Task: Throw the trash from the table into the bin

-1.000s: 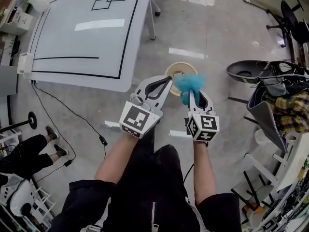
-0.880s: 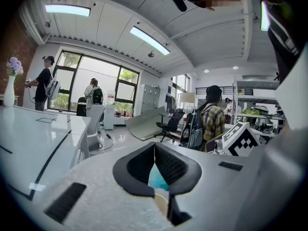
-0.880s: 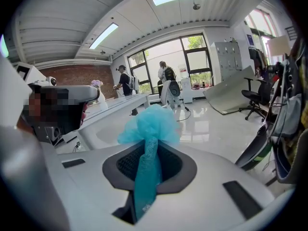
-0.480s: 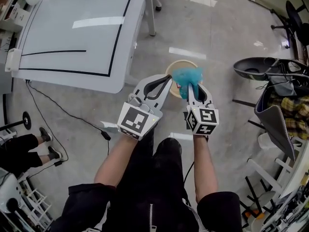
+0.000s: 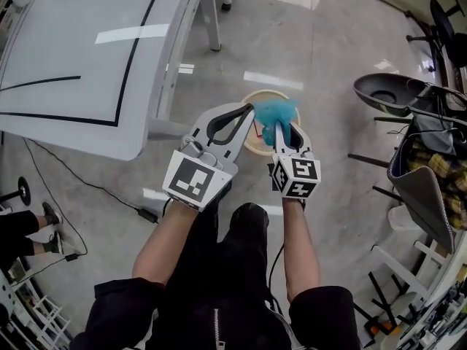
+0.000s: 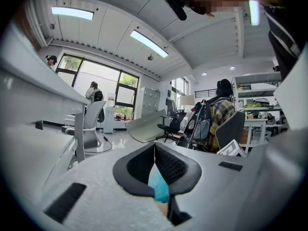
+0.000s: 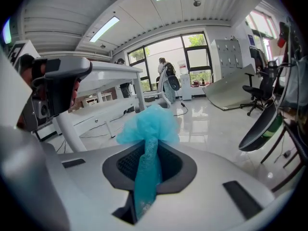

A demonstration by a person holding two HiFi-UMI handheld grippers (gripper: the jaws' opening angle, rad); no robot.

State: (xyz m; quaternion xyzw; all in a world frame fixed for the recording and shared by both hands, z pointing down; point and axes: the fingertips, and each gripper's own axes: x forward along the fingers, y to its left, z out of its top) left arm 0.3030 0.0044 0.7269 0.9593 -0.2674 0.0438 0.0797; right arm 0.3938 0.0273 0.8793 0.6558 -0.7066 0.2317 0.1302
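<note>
A person stands on a glossy grey floor (image 5: 343,64) and looks down at a two-jaw gripper in each hand. Both are held out above a round cream bin (image 5: 252,146) that stands on the floor just past the corner of a white table (image 5: 66,57).

Most of the bin's inside is hidden behind the two grippers, so what lies in it cannot be told.

The right gripper (image 5: 282,128) has its jaws closed tight on a wad of teal mesh (image 5: 276,111). A twisted tail of the mesh runs down between the jaws, and the loose end puffs out beyond the tips. In the right gripper view the puff (image 7: 147,125) sits at the front of the jaws (image 7: 148,147), with the table's white legs behind it. From the head view the wad hangs over the bin's opening, clear of the rim.

The left gripper (image 5: 250,109) is just beside the right one, its tips close to the teal wad. In the left gripper view its jaws (image 6: 154,146) meet at the tips and grip nothing. Through the gap behind the tips a strip of the teal mesh and a bit of the cream bin show.
</note>
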